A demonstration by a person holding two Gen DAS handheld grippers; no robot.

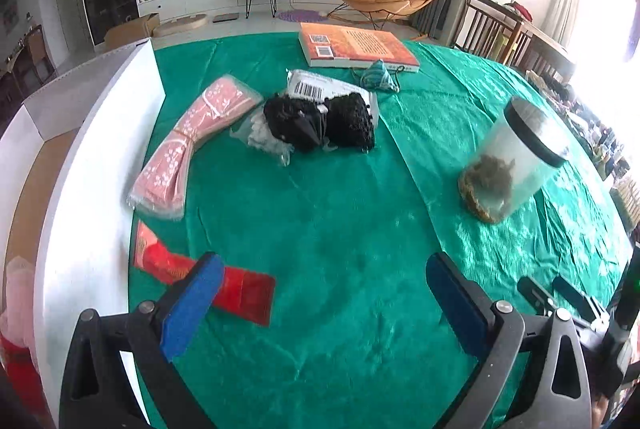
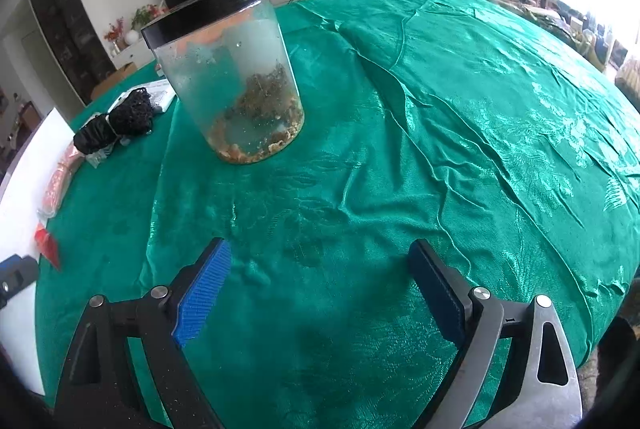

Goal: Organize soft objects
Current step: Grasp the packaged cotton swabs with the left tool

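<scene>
Soft packets lie scattered on the left half of a green cloth (image 1: 340, 229), beside a white box (image 1: 100, 169) that stands along the cloth's left edge. Largest of them is the pink bundle (image 1: 192, 145), wrapped in clear film and pinched at its middle like a bow; its long axis runs diagonally, the near end pointing toward the box wall and the far end toward the middle of the cloth. Just right of its far end sits the black mesh bundle (image 1: 320, 125), lying crosswise on a clear bag with a barcoded white packet (image 1: 316, 89) touching it behind. The red packet (image 1: 224, 281) lies flat near the box, its long axis slanting from the wall out and toward the camera; the left gripper's near finger overlaps it in the view, though whether it touches cannot be told. A small teal pouch (image 1: 380, 77) rests against the orange book (image 1: 356, 47) at the far edge.

Well apart, on the right, a clear jar (image 2: 232, 77) with a black lid stands upright, brown bits at its bottom.

Left gripper (image 1: 324, 281) hangs over bare cloth, jaws wide, nothing between them. Right gripper (image 2: 320, 269) likewise stands wide and empty, near the jar but clear of it.
</scene>
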